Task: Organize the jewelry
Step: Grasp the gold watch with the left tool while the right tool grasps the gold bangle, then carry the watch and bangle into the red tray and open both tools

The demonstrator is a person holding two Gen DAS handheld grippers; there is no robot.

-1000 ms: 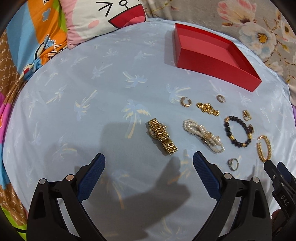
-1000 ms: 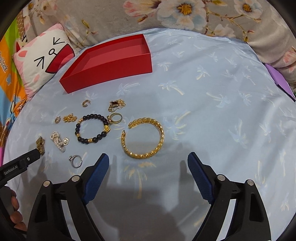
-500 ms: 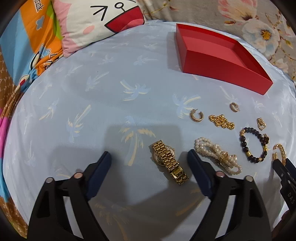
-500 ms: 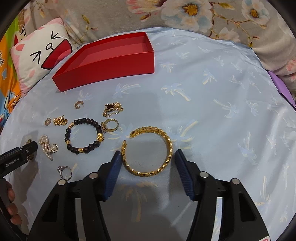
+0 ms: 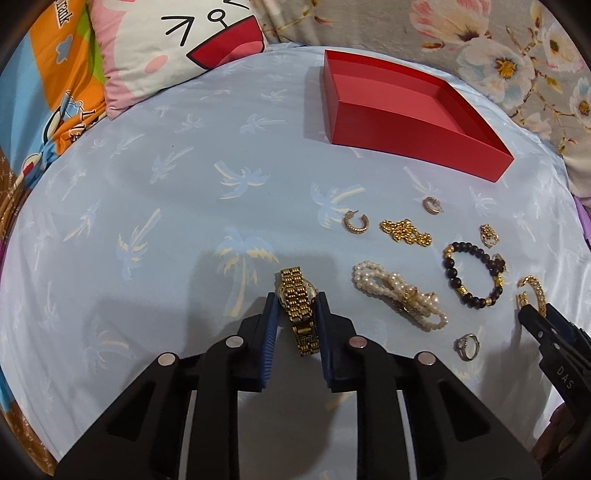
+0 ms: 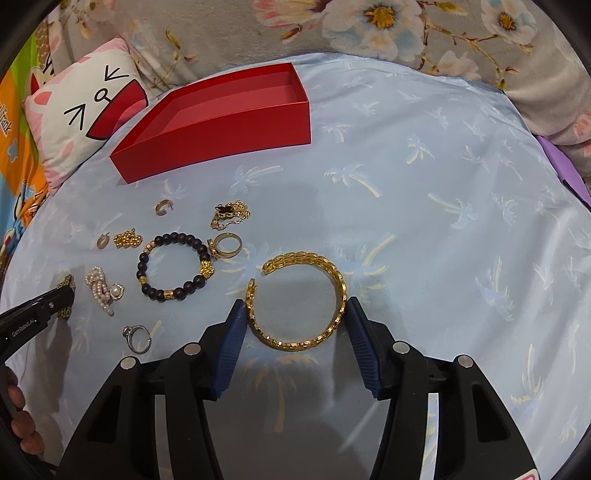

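Observation:
On the pale blue palm-print sheet lies a gold watch (image 5: 295,290). My left gripper (image 5: 296,301) is closing on it, and its blue pads touch the case on both sides. A gold open bangle (image 6: 301,255) sits between the pads of my right gripper (image 6: 295,306), which is shut on its two sides. The red open box (image 5: 406,129) stands empty at the back. Loose on the sheet are a pearl bracelet (image 5: 399,299), a black bead bracelet (image 6: 171,266), a silver ring (image 6: 138,338), a gold ring (image 6: 229,244), a gold chain (image 5: 406,230) and a clover necklace (image 6: 229,214).
Two hoop earrings (image 5: 356,223) (image 5: 432,205) lie in front of the box. A cat-face pillow (image 5: 177,48) rests at the back left and a floral blanket (image 6: 369,29) runs along the back. Something purple (image 6: 565,170) lies at the right edge. A hand (image 6: 18,417) shows at lower left.
Both grippers have come down toward the sheet. The left jaws have narrowed from wide open to the watch's sides. The right jaws have narrowed onto the bangle.

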